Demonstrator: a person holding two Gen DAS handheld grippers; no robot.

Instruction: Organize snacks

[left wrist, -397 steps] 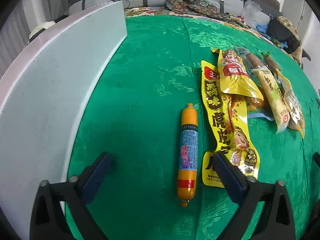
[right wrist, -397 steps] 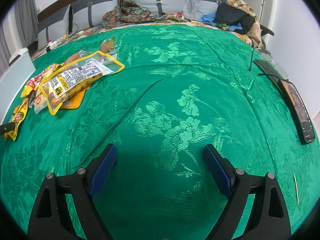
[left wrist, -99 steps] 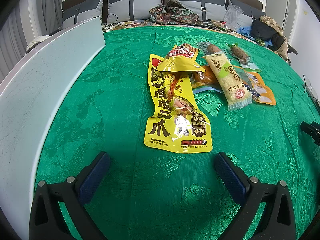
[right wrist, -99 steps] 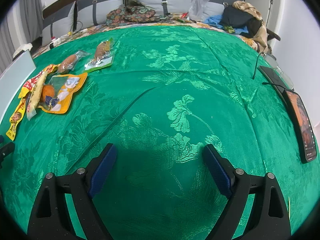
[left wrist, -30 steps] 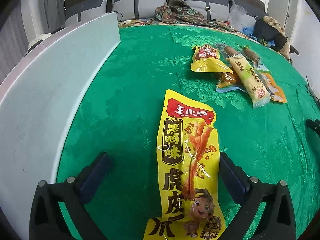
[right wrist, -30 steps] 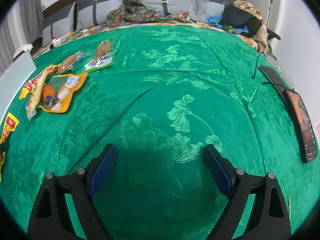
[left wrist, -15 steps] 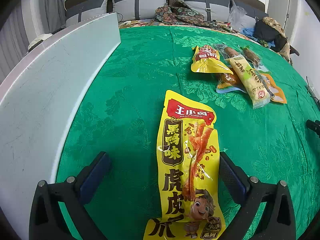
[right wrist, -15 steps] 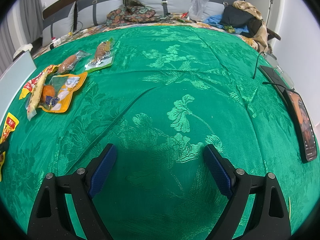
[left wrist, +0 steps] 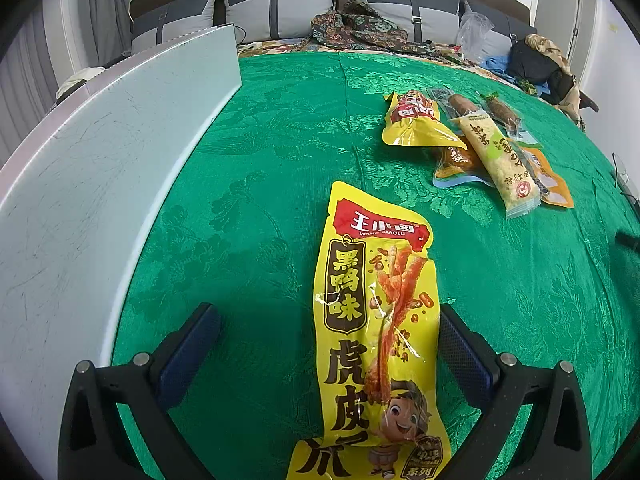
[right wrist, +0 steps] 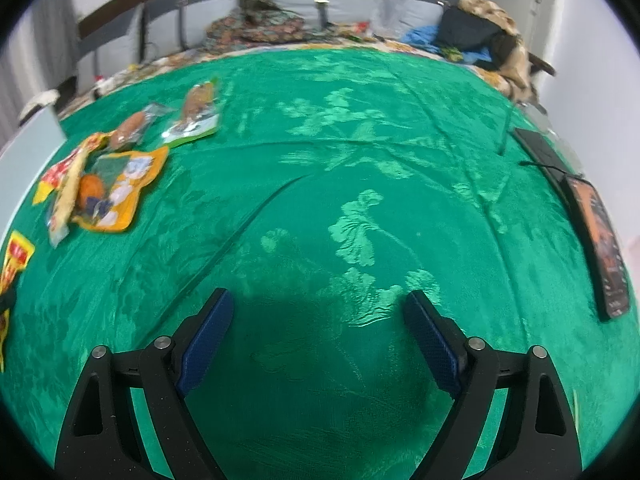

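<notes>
A long yellow snack pouch (left wrist: 372, 332) lies flat on the green cloth between the wide-apart fingers of my left gripper (left wrist: 326, 344), which is open and not clamped on it. Further off to the right lies a pile of snacks: a small yellow pouch (left wrist: 416, 126), a pale long pack (left wrist: 500, 160), an orange pack (left wrist: 554, 190) and two sausage packs (left wrist: 464, 104). My right gripper (right wrist: 318, 334) is open over bare cloth. In the right wrist view the orange pack (right wrist: 116, 192) and sausage packs (right wrist: 196, 114) lie at far left, and the yellow pouch's end (right wrist: 14, 260) shows at the left edge.
A large white-grey board (left wrist: 100, 184) runs along the left side of the green cloth. A phone (right wrist: 598, 236) and a cable lie at the right edge. Cushions, clothes and bags are piled at the back.
The left view is unchanged over the last second. The right gripper's view has shifted slightly and is blurred by motion. Earlier, the yellow pouch was drawn away from the pile toward the near left.
</notes>
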